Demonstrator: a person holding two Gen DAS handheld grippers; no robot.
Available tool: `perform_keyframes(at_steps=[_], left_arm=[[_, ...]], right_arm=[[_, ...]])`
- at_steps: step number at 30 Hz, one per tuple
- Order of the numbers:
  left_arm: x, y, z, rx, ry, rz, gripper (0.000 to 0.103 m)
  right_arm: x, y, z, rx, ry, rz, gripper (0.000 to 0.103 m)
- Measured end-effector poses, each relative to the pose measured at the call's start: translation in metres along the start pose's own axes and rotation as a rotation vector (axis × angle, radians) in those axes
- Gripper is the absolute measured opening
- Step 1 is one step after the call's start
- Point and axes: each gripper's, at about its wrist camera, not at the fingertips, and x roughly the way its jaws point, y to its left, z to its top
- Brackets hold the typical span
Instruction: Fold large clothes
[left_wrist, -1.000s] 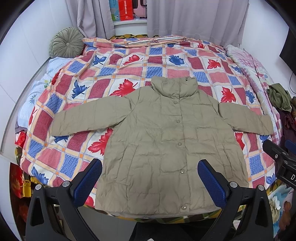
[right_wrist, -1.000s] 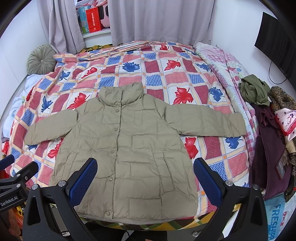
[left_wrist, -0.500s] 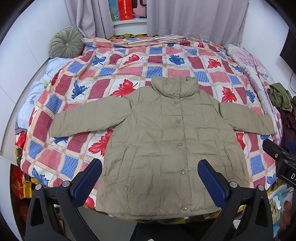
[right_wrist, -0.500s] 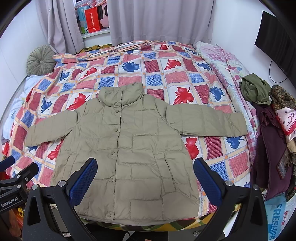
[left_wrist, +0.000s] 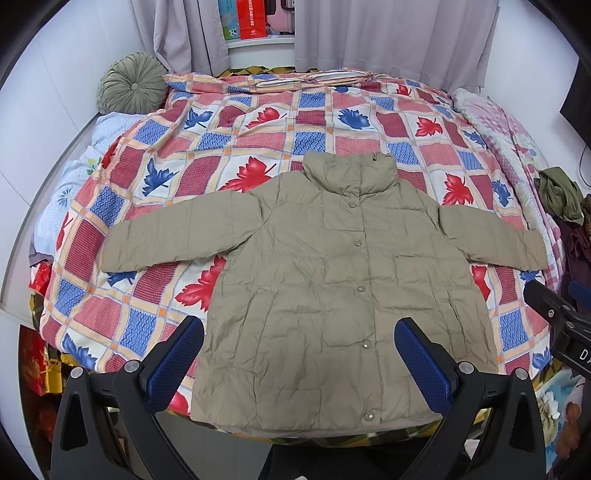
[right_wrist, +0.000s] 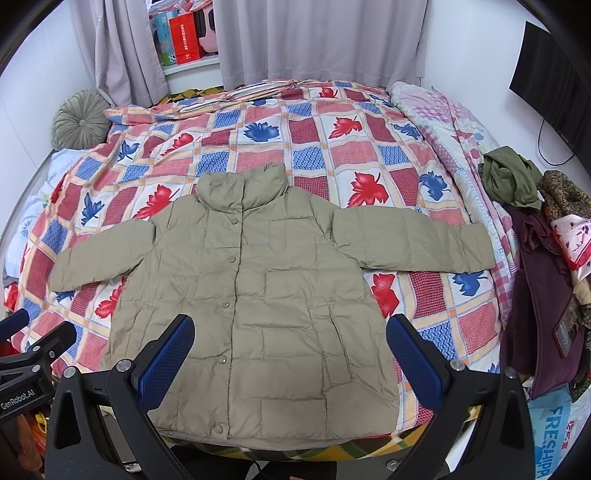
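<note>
While the left gripper (left_wrist: 299, 360) and the right gripper (right_wrist: 290, 356) both hang wide open, holding nothing, a tan puffy jacket (left_wrist: 343, 291) lies flat and buttoned under them, sleeves spread out, on the leaf-patterned quilt (left_wrist: 221, 144) covering the bed.

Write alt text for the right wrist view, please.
An olive quilted jacket lies flat, buttoned, sleeves spread, on a leaf-patterned patchwork quilt. The open right hand-held gripper hovers above its hem, holding nothing. A clothes pile sits at the right edge.
</note>
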Motion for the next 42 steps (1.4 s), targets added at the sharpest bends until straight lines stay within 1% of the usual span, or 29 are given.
perform_keyframes(at_steps=[42], left_arm=[[0.0009, 0.0022, 0.0013, -0.003, 0.001, -0.002, 0.103]], right_arm=[[0.0025, 0.0010, 0.0031, 0.000, 0.005, -0.001, 0.103]])
